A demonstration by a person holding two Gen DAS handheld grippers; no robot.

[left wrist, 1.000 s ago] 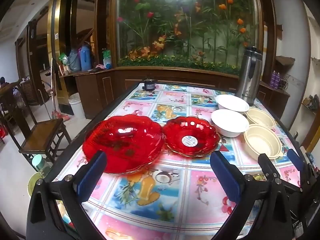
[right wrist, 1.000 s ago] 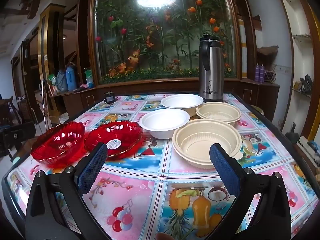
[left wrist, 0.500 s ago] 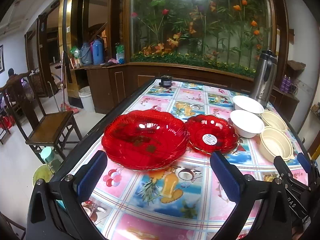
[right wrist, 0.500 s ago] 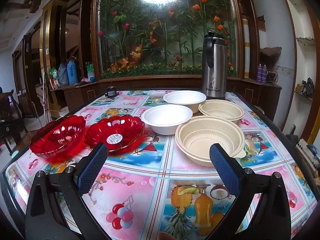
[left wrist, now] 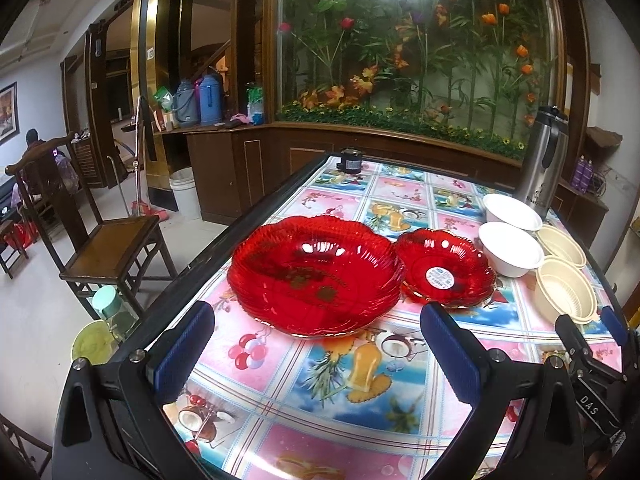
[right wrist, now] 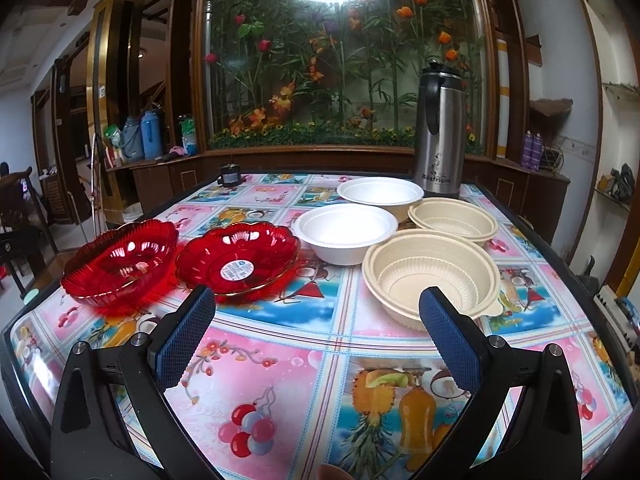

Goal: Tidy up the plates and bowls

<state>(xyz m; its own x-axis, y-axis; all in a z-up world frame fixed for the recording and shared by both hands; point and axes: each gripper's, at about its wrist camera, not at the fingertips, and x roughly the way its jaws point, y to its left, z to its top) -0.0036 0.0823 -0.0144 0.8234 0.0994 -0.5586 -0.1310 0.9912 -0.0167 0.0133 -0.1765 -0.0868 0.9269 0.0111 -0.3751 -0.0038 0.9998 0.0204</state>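
A large red glass plate (left wrist: 316,272) (right wrist: 120,262) lies on the patterned table, and a smaller red plate (left wrist: 444,270) (right wrist: 238,258) with a sticker touches its right side. Right of them stand two white bowls (left wrist: 510,248) (right wrist: 346,232) (right wrist: 380,194) and two beige ribbed bowls (left wrist: 564,290) (right wrist: 430,272) (right wrist: 454,218). My left gripper (left wrist: 318,344) is open just short of the large red plate. Before the near beige bowl, my right gripper (right wrist: 316,328) is open, holding nothing. In the left wrist view, the right gripper shows at the right edge.
A steel thermos (right wrist: 438,132) stands at the table's far right, a small dark cup (left wrist: 350,160) at the far edge. A wooden chair (left wrist: 100,248), a white bucket (left wrist: 184,192) and a seated person (left wrist: 32,140) are left of the table. A wooden counter runs behind.
The left gripper has swung leftwards, so the red plates now sit more to the centre and right of its view. The right gripper barely moved. Both stay open.
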